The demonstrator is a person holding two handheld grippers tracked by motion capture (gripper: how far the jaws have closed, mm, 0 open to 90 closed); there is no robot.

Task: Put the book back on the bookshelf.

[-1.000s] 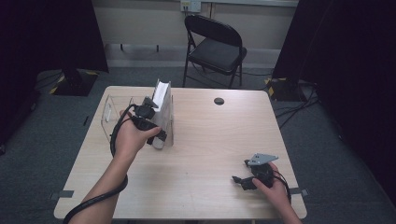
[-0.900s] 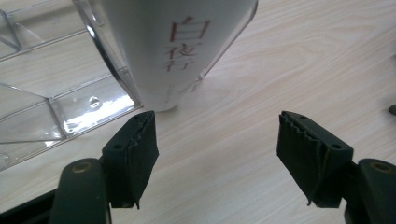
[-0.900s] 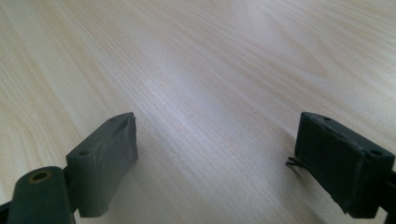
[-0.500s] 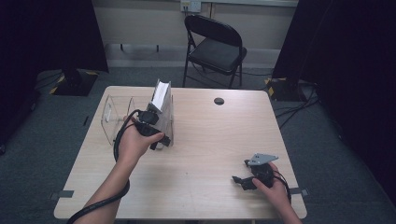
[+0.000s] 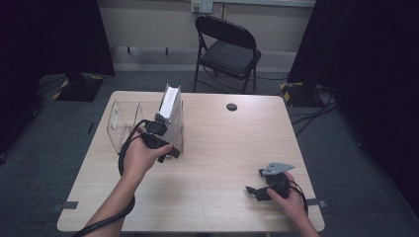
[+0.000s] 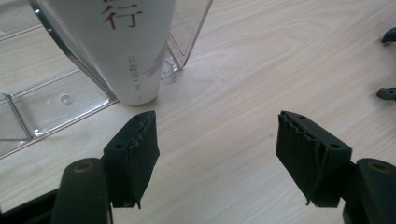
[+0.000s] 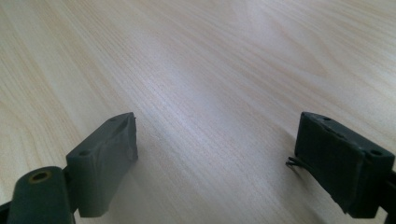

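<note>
White tube [image 6: 126,46] just beyond left claw [image 6: 215,144].

On the table [image 5: 212,148], a clear rack [image 5: 123,123] sits at the far left. A tube [image 5: 170,101] stands tilted in the rack's right end, its lower end resting on the tabletop. Just near of the tube and rack is the left gripper [image 5: 170,152], its jaws apart with nothing but bare tabletop between them. A small round disc [image 5: 231,106] lies far of centre, right of the tube. The right gripper [image 5: 254,191] rests at the near right corner, well apart from the rack. Behind the table stands a folding chair [image 5: 227,49].
</note>
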